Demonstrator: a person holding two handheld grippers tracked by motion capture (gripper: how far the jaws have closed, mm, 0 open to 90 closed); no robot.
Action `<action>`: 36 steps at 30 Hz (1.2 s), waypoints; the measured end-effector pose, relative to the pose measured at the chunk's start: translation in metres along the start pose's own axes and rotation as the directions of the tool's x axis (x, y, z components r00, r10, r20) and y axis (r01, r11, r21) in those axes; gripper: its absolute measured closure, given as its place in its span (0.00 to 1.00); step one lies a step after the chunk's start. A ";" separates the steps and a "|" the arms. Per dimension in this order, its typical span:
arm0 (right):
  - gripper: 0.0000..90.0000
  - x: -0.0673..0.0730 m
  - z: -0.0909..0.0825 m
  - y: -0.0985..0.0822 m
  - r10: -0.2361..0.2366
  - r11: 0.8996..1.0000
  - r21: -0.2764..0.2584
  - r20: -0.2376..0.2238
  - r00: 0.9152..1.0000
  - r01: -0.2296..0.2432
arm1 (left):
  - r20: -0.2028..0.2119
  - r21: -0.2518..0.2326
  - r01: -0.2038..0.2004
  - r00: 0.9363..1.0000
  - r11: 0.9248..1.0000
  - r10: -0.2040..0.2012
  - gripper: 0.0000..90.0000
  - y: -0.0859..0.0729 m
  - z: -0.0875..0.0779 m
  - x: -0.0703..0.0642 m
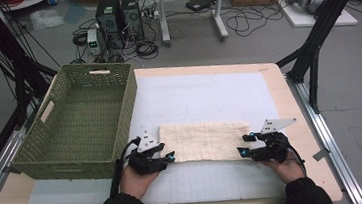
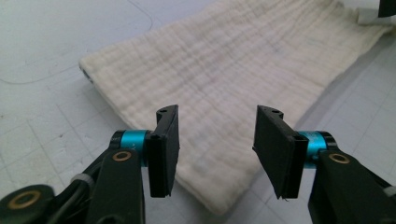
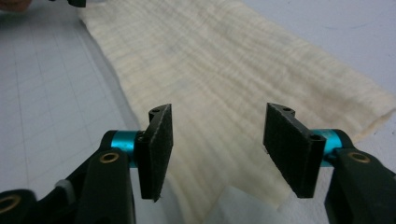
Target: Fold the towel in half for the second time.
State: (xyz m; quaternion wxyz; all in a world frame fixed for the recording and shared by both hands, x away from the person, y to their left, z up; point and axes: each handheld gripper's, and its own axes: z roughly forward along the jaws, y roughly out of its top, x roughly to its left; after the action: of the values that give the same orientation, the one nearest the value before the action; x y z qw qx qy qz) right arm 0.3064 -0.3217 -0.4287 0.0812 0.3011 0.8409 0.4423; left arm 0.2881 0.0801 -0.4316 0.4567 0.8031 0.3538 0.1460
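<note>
Fingers [image 2: 164, 149] of both my grippers stand spread, with nothing pinched between them yet. Working down from the biggest thing: my table [image 1: 289, 101] carries a white mat [image 1: 203, 95], and a green basket [image 1: 85, 116] sits empty at its left side. On the mat, just right of the basket, lies the cream cloth [image 1: 205, 141], folded into a flat strip. My left gripper [image 1: 166, 157] hangs at its near left corner and my right gripper [image 1: 244, 144] at its near right corner, each with the corner's edge between its open jaws. To do this pickup well, I judge that both should sink until the lower pads slide under the edge, bite every layer at once, and close together, so the cloth lifts evenly without unfolding.
</note>
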 end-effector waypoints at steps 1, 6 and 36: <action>0.52 -0.002 0.000 0.002 0.007 1.000 -0.008 0.003 1.000 -0.007 | -0.014 -0.001 0.008 1.000 1.000 -0.008 0.60 0.003 0.001 0.000; 0.78 -0.016 0.003 0.020 0.057 0.998 -0.029 -0.008 0.998 -0.057 | -0.044 -0.022 0.022 0.999 1.000 -0.023 0.79 0.023 0.012 0.003; 0.97 -0.061 0.057 0.042 0.146 0.972 0.173 0.078 0.986 -0.157 | -0.221 0.132 0.113 0.972 0.985 -0.082 0.99 0.040 0.075 0.039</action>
State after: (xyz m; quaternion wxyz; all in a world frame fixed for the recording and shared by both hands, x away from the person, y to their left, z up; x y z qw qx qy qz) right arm 0.3970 -0.2994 -0.4372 0.0469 0.3846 0.8486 0.3602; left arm 0.3745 0.0468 -0.4417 0.3633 0.7952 0.4496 0.1832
